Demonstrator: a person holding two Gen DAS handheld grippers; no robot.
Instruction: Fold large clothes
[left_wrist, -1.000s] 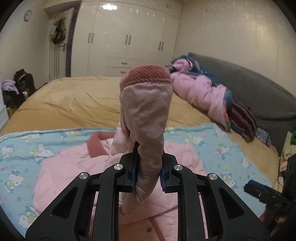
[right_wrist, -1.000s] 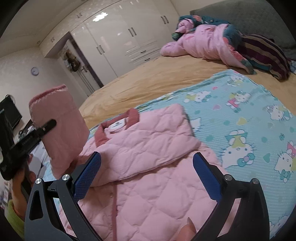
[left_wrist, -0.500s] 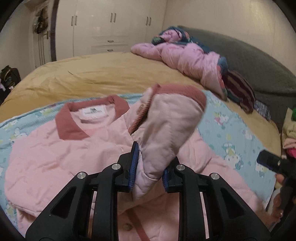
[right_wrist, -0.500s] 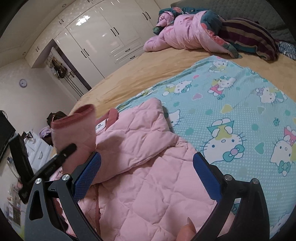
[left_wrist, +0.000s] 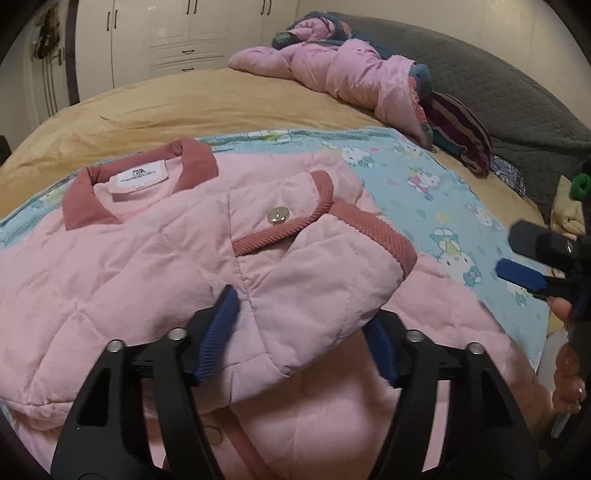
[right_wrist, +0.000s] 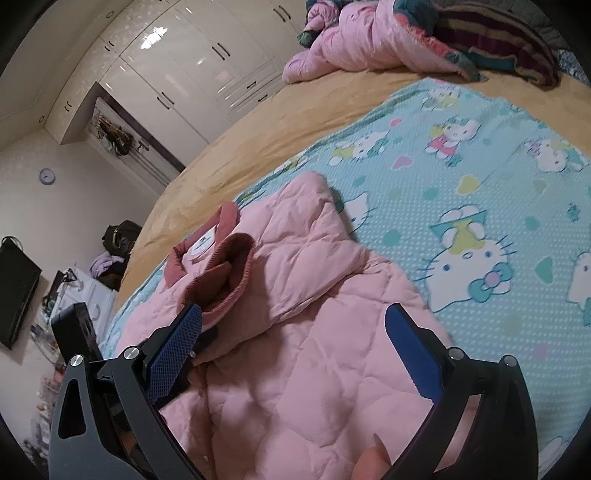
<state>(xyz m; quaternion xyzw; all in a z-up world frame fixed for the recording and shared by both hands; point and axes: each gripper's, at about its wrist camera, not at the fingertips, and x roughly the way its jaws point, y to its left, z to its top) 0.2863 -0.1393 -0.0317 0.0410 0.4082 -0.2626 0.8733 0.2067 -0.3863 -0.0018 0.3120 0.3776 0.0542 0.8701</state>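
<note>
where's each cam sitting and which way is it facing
Left wrist: on the left tool, angled down over the pink jacket toward the wardrobe; its jaws are opening around the sleeve; right tool at the edge.
Right wrist: on the right tool, open, over the jacket's hem; fingertip below.
Shared: jacket, cartoon blanket.

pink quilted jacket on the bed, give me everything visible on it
The pink quilted jacket lies on the cartoon-cat blanket, front side up. The fabric looks soft, padded, with stitched diamonds. It has a darker pink collar around a white neck label. One sleeve is folded across the chest; its ribbed dark-pink cuff and a tab with a metal snap face up. The sleeve lies between the opening left tongs, whose pads stand off it. The right tongs hover open above the lower body.
</note>
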